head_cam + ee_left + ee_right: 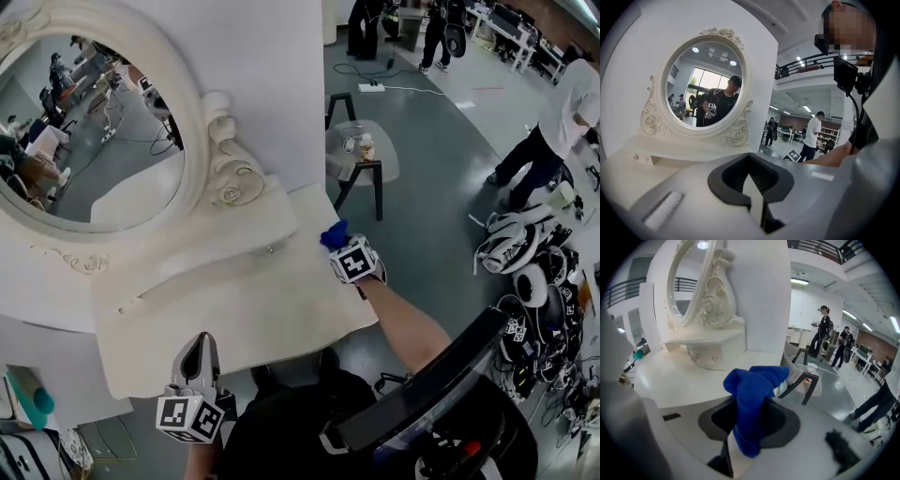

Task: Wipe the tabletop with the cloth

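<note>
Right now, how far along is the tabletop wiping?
Done: the blue cloth is picked up, clamped in the right gripper. In hand: it sits at the right edge of the vanity tabletop; contact is unclear. Left: the wiping, since no wiped patch shows. The left gripper is shut and empty near the front edge.

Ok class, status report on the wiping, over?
Right gripper shut on cloth, at tabletop's right edge. Left gripper shut, empty, near front edge. Only the mirror stands at the back.
</note>
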`<state>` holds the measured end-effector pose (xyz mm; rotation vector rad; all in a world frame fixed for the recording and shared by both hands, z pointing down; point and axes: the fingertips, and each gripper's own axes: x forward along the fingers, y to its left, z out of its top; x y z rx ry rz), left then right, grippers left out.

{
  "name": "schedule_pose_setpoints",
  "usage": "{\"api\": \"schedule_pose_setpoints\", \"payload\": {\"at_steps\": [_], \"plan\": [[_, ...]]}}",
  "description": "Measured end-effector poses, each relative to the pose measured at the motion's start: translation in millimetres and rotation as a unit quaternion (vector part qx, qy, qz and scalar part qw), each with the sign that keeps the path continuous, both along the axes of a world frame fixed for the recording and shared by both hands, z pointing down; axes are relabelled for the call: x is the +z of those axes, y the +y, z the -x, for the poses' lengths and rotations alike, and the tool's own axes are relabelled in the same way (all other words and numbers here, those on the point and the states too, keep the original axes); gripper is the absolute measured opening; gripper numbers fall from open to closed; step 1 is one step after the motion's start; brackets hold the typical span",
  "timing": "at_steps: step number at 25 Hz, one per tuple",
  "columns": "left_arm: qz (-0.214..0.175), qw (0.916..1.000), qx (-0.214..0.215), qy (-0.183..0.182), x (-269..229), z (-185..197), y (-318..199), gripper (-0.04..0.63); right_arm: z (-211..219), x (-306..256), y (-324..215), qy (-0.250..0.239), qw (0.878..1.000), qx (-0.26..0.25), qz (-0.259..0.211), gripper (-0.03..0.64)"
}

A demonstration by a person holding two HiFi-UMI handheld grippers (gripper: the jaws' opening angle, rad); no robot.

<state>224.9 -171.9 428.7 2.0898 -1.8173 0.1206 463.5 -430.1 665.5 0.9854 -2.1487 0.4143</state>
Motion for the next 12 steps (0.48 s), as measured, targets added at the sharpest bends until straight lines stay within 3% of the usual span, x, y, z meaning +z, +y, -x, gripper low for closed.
{"api": "schedule_pose_setpoints", "payload": {"at_steps": [6, 12], "plan": [[-0.009, 0.9991, 0.039, 0.011, 5, -25, -20, 0.008, -28, -2, 64, -0.011, 1.000, -0.019, 0.013, 0.130], [-0.013, 0.9975, 0.068, 0.012, 7, -45, -39, 0.008, -71, 4, 118, -0.011, 1.000, -0.004, 0.021, 0.130]]}}
